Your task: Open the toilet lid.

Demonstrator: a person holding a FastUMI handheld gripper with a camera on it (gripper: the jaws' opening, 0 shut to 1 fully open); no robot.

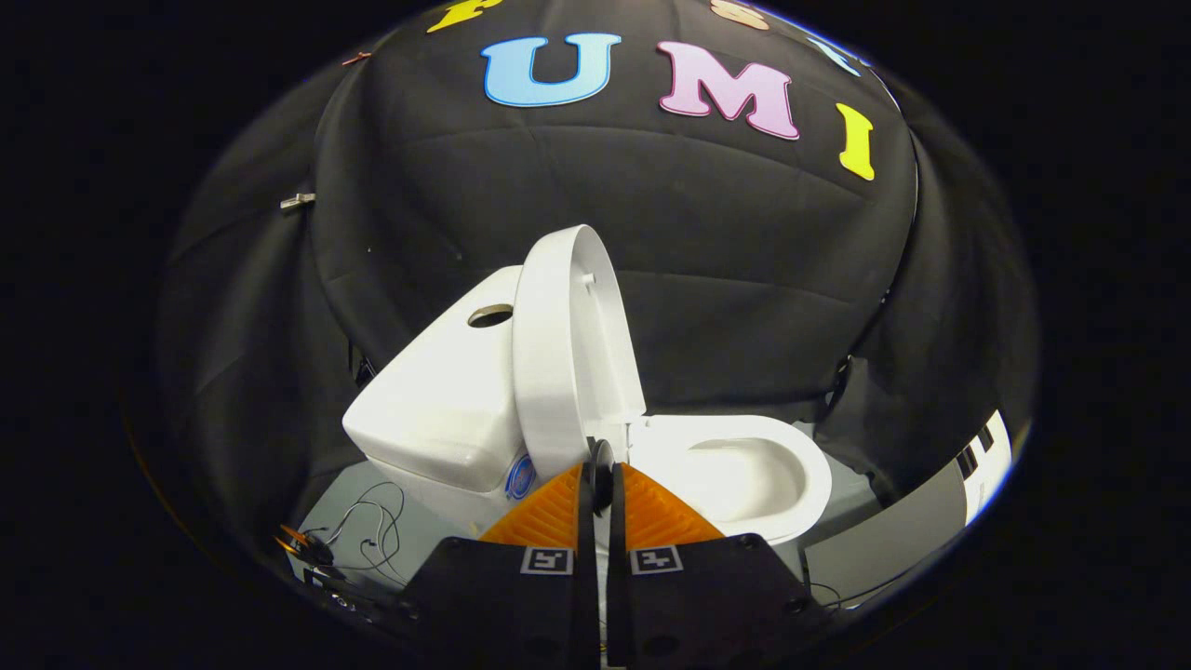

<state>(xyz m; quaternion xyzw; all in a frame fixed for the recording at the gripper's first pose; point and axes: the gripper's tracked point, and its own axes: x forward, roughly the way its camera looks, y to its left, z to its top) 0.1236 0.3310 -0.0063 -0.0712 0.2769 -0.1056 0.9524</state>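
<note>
A white toilet stands just ahead of my fingers on a grey floor. Its lid point(568, 354) is raised upright and rests back by the tank point(437, 400), with its inner face turned toward the open bowl point(744, 475). My gripper point(600, 475) is low in front of the toilet, its tips near the lid's lower end by the hinge. The two orange fingers point(544, 516) are pressed close together with only a thin slit between them. I see nothing white held between them.
Loose black wires point(372, 530) lie on the floor left of the toilet base. A grey panel point(884, 540) and a white board with black marks point(982, 456) sit to the right of the bowl. Black cloth walls close in behind.
</note>
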